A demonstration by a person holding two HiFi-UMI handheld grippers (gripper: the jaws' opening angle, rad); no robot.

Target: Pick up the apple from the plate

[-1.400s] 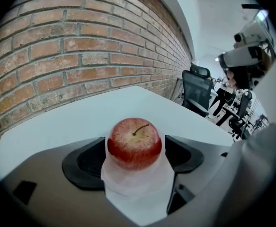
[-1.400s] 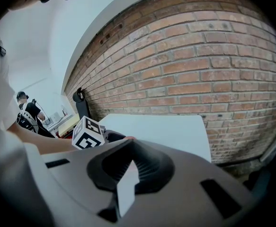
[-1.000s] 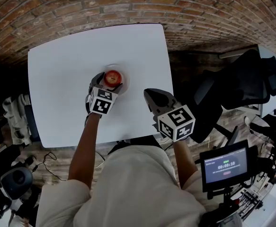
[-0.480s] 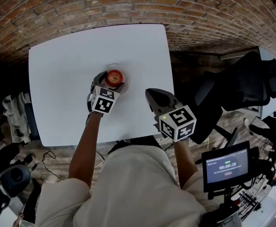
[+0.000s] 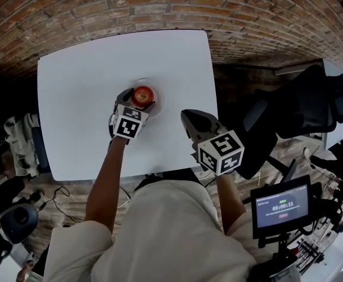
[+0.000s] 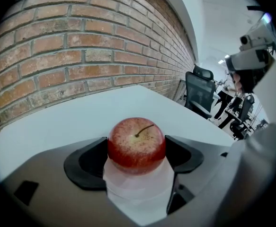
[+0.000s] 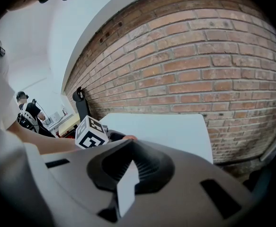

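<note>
Two grippers in view, only one is working. Left gripper [image 5: 140, 100] is at the apple [image 5: 142, 94] near the middle of the white table [image 5: 83, 63]. My left gripper view shows the apple [image 6: 137, 144] dead centre between the jaws, with a dark pad against each flank, so the fingers [image 6: 88, 162] are pinching it from both sides. It's a red apple with a yellowish patch round the stem, stem up.

The apple sits directly over the small pale plate [image 5: 157, 97] (translucent-looking in the left gripper view, plate [image 6: 138, 190] just under the fruit). I can't tell whether the apple has cleared the plate or rests on it.

Right gripper [image 5: 190, 120] hangs over the table's near right edge, well apart from the plate. In the right gripper view its jaws are pressed together with nothing between them, and the right gripper [image 7: 128, 167] faces the brick wall [image 7: 199, 65] past the table's far end. The left marker cube [image 7: 91, 132] shows off to its left.

An office chair [image 5: 300, 107] stands right of the table, and a small screen [image 5: 280, 204] is near my right side.
</note>
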